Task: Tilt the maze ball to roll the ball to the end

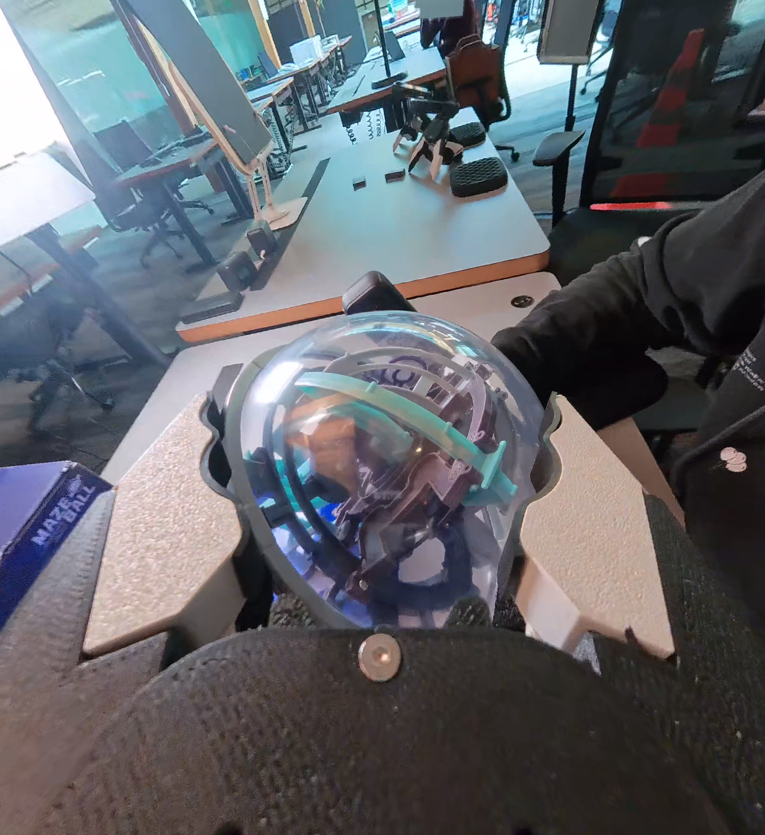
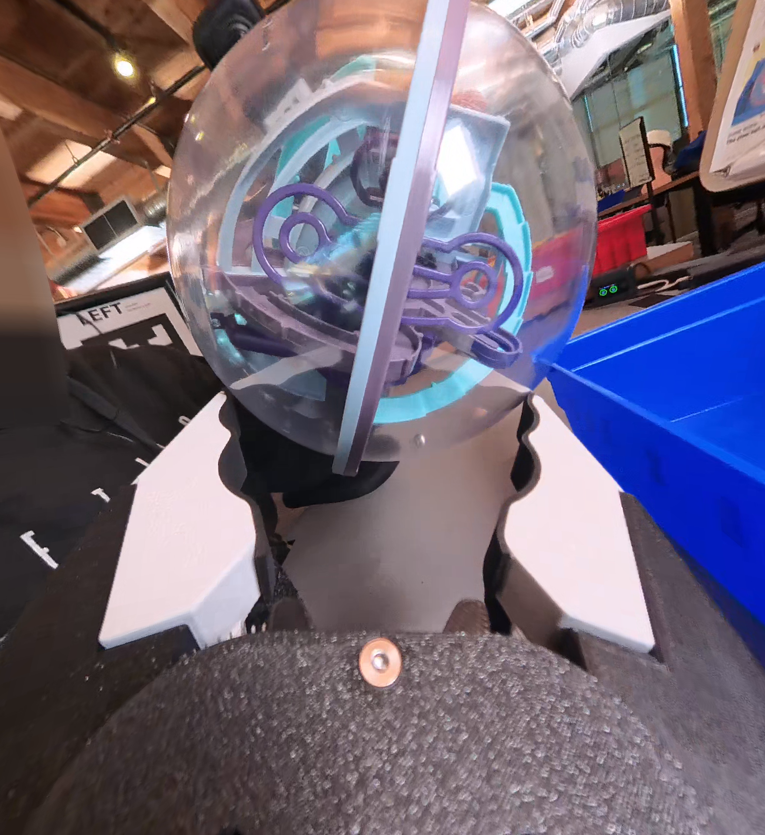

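The maze ball (image 1: 385, 452) is a clear sphere with teal, purple and orange tracks inside and a grey seam ring. My left gripper (image 1: 383, 429) is shut on it, one white finger (image 1: 163, 519) pressing each side, above the grey table (image 1: 154, 406). In the right wrist view the maze ball (image 2: 380, 235) sits at the tips of my right gripper (image 2: 376, 402), whose fingers (image 2: 191, 519) clasp its lower cap. A small steel ball (image 2: 420, 438) lies low inside the sphere, near the seam ring.
A purple-blue box (image 1: 23, 519) lies at my left. A person's black sleeve (image 1: 620, 339) reaches behind the sphere. A blue bin (image 2: 688, 406) stands close on the right. A second table (image 1: 394, 226) beyond carries other grippers (image 1: 426, 144) and black pads.
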